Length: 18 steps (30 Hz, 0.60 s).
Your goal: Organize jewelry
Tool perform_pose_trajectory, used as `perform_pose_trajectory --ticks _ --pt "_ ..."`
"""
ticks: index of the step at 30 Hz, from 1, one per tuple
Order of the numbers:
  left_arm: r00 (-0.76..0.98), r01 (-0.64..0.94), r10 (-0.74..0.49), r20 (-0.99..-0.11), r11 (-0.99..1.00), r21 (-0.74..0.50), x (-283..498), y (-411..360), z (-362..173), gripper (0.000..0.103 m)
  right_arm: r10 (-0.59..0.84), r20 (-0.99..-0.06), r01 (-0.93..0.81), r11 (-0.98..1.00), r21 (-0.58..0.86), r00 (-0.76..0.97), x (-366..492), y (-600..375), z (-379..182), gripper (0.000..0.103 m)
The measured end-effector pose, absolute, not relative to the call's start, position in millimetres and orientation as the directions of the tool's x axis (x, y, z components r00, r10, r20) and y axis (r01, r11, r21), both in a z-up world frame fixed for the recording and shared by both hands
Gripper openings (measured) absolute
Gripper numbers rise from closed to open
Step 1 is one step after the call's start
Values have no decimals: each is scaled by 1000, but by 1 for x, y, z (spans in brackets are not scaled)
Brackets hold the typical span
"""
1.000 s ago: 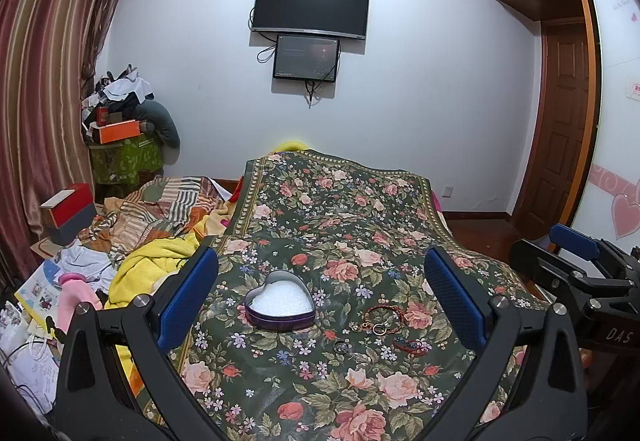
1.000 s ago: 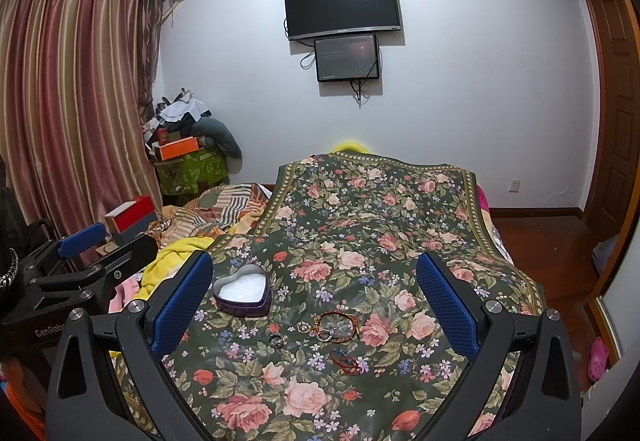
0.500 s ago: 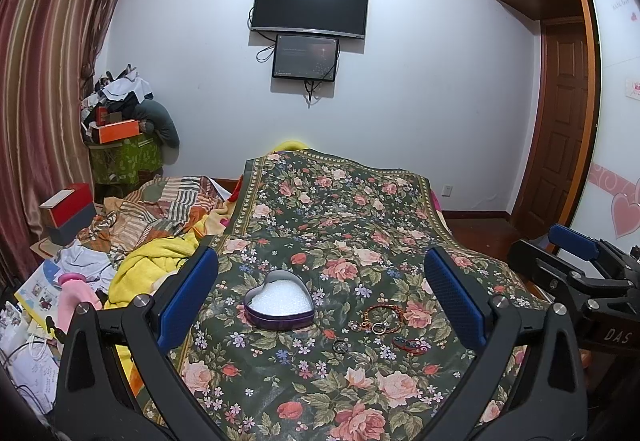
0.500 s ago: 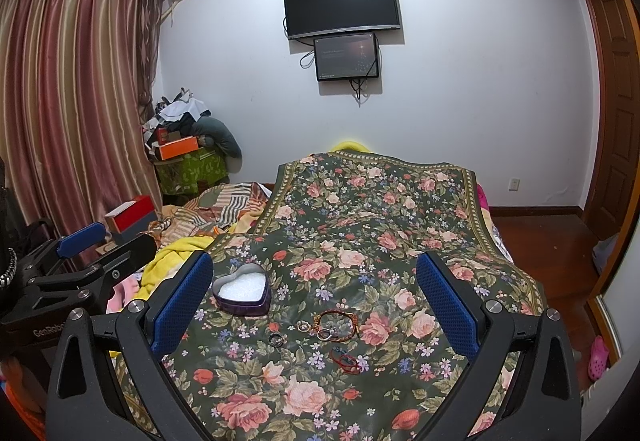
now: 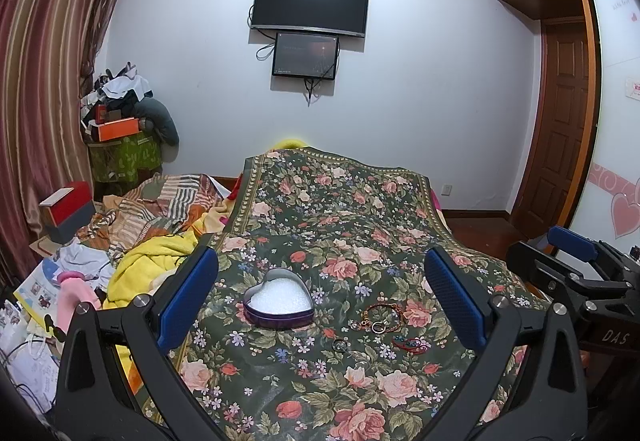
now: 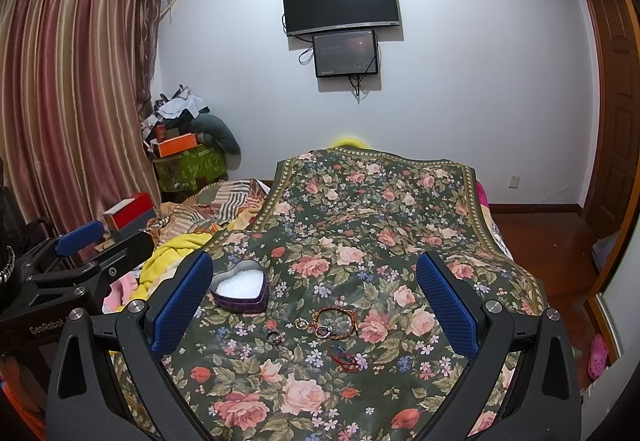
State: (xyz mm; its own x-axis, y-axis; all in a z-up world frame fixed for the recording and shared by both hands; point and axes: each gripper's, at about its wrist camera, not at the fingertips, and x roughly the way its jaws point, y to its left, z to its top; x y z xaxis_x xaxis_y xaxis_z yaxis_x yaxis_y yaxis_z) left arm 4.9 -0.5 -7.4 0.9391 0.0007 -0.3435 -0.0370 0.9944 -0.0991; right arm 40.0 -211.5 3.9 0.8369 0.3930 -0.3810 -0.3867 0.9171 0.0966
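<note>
A purple heart-shaped tin with white padding sits open on the floral bedspread. To its right lie a brown beaded bracelet with small rings, a dark ring and a red cord bracelet. My left gripper hovers open above and short of the tin and jewelry. The right gripper is open too, held well back over the jewelry. Neither holds anything. Each gripper shows at the edge of the other's view.
A heap of yellow and striped bedding lies left of the spread, with a red box, papers and a pink item. Two screens hang on the far wall. A wooden door stands at right.
</note>
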Motion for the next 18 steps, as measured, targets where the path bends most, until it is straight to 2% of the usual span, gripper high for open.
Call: perform_pose_trajectory --ticks 11,18 --pt "919 -46 5 -394 994 -94 20 1 -18 103 365 -463 -364 926 95 807 62 -211 -16 101" --pt "872 -60 16 -488 995 -74 45 3 -42 103 321 -558 -337 938 78 765 83 -214 -49 101"
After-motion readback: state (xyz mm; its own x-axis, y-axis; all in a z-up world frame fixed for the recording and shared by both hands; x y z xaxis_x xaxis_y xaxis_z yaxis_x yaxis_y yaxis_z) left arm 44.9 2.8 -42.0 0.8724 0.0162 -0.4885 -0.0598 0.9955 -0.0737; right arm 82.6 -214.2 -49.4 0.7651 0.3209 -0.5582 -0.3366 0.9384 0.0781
